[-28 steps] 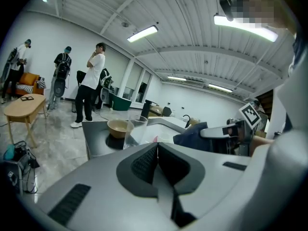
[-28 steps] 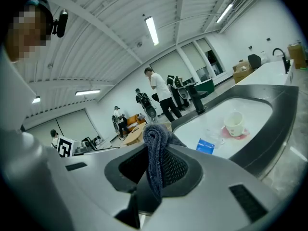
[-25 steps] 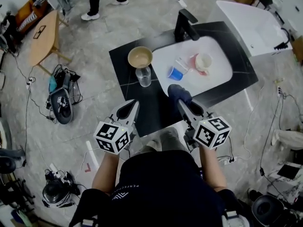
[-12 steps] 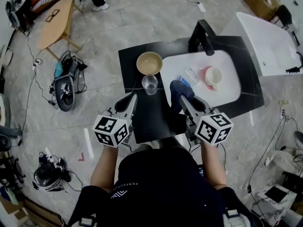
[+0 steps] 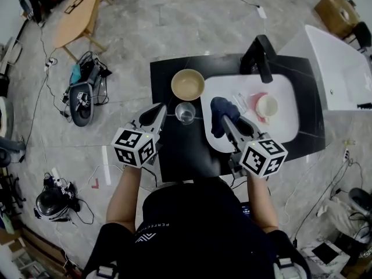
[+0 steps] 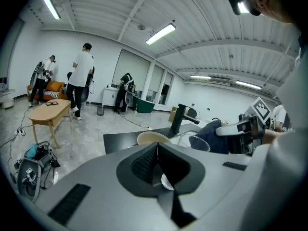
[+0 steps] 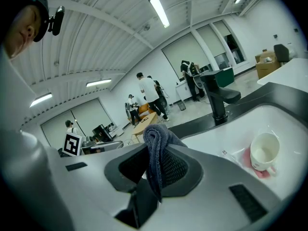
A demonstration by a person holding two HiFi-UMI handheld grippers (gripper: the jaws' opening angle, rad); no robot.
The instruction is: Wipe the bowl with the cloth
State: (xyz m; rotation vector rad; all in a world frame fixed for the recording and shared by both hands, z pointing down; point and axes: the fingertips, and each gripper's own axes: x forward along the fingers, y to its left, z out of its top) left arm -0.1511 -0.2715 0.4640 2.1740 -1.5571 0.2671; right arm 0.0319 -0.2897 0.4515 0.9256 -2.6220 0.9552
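Grey stone floor all round, matte black countertop (image 5: 174, 150) in the middle, white sink basin (image 5: 279, 127) set into its right side. Leftmost: left gripper (image 5: 158, 110) at the counter's left edge, jaws pressed together, nothing between them. Just ahead, round beige ceramic bowl (image 5: 188, 84) upright on the counter, untouched, clear glass tumbler (image 5: 185, 113) just beside it on the near side. Rightward, right gripper (image 5: 225, 120) over the basin's left rim, jaws pinching a dark blue terry cloth (image 5: 220, 106), bunched over the tips.

Likely trouble: tumbler near the path to the bowl, easily clipped and toppled; bowl unheld, liable to skate under a wipe; cloth gripped by a fold only, could slip free.

Hard to read: bowl's inside, dirty or wet; small clear items beside the white cup (image 5: 267, 105).
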